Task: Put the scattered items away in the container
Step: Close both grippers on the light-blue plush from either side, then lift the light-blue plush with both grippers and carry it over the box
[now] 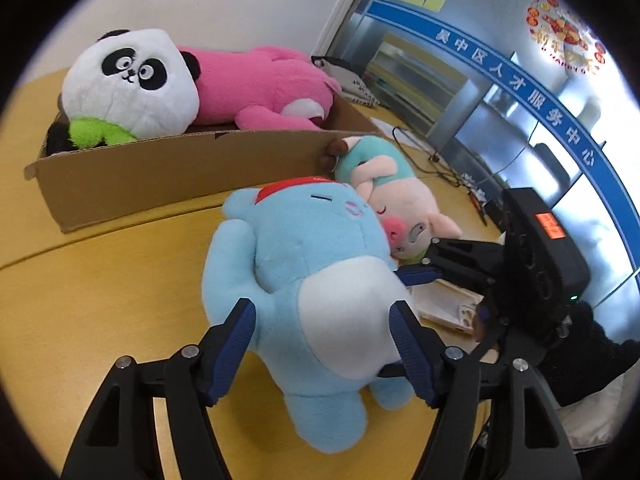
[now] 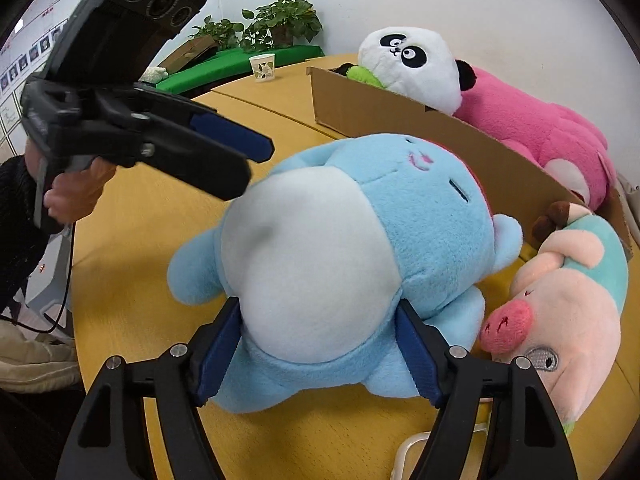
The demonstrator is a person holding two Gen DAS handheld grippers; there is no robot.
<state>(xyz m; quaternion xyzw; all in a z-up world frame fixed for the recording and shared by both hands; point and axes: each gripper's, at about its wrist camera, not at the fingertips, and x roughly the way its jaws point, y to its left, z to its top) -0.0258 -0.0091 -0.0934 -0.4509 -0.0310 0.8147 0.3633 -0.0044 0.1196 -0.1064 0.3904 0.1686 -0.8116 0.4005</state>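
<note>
A light blue plush with a white belly lies on the yellow table. My left gripper is open, its fingers on either side of the plush's lower body. My right gripper has its pads pressed into the blue plush at its lower body. A pink pig plush lies beside it. The cardboard box holds a panda plush and a pink plush.
A paper cup stands on the far table with potted plants behind. A white tray lies by the right gripper body. Cables run along the table's far side.
</note>
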